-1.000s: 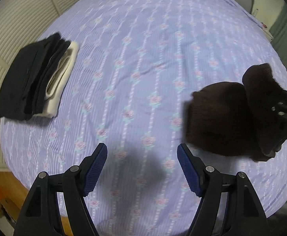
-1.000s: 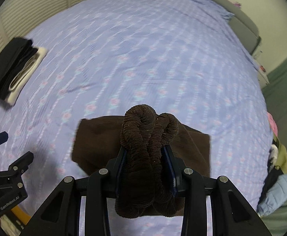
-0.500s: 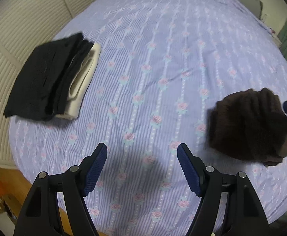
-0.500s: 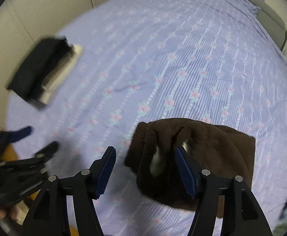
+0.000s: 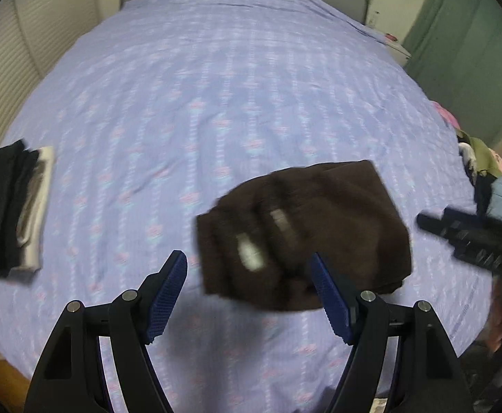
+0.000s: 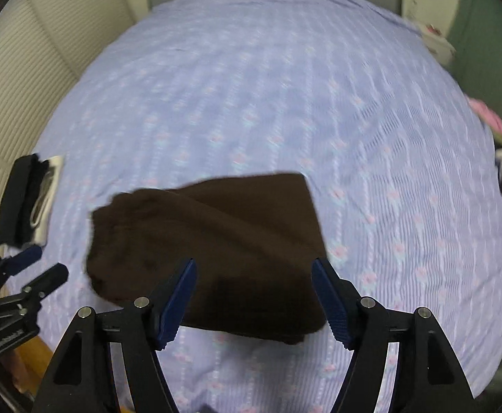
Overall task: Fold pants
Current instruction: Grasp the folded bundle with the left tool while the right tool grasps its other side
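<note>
Twice or more doubled over, judging by the layers: looking at the brown pants (image 6: 209, 241) lying as a thick, slightly lopsided bundle on the bed (image 6: 285, 86), near its close edge. Seeing a pale label or two showing on top of the bundle in the left wrist view, though too blurred for telling more.

Hovering over the bundle with the right tongs (image 6: 253, 268), having just been spreading them wide. Gripping nothing, with the cloth lying loose below and no pad pressing on it. Holding the left tongs (image 5: 247, 265) wide as well, empty, pointing down at the near left end of the bundle.

Noticing, well apart toward the left edge of the bed, a neat stack of folded clothes (image 5: 6, 206) in black and cream. Noticing too, at the far right edge, a jumble of unfolded garments (image 5: 485, 172).

Judging the step in hand: finishing the fold and letting go, with the shape made but not tidy and one end bulging. Calling next, probably, for either patting that bulging end flat or clamping the whole bundle across its thickness and carrying it level toward the stack. Needing a deep bite in that case, so that the layers are not sliding apart.
</note>
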Demonstrator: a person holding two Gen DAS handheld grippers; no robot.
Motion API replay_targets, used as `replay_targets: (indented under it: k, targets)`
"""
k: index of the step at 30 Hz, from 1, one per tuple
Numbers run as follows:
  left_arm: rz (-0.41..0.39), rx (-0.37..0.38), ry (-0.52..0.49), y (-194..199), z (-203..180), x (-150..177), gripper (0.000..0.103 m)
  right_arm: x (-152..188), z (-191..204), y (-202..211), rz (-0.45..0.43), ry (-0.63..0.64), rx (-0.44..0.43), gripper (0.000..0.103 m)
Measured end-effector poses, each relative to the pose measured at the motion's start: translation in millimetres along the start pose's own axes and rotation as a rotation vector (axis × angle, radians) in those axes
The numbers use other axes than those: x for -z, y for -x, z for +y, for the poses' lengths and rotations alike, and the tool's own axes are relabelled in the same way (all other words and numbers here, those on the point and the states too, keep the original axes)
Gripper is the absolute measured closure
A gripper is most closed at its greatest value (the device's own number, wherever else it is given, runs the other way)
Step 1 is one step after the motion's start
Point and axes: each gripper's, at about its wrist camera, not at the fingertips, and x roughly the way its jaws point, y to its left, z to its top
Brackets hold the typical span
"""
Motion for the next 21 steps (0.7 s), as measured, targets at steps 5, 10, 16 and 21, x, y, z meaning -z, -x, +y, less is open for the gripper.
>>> replay_targets:
  k: [5, 10, 16, 21]
  targets:
    - [0.068, 0.020, 0.040, -34.3, -21.0, -17.7, 0.029, 8.3, -21.1, -22.5, 0.024, -0.020, -0.022, 0.033]
    - [0.134, -0.124, -0.019, -65.4, -45.8, -21.1, 0.029, 14.2, -30.3, -39.3, 0.064, -0.024, -0.041, 0.033]
    - [0.134, -0.092, 0.076, -58.3, -36.4, -8.7, 0.063, 20.7, -33.5, -43.1, 0.086, 0.014, -0.073, 0.033]
    - [0.076, -0.047, 0.108, -30.5, -26.8, 9.7, 0.070, 23.4, -34.6, -37.8, 0.087, 0.048, -0.109, 0.033]
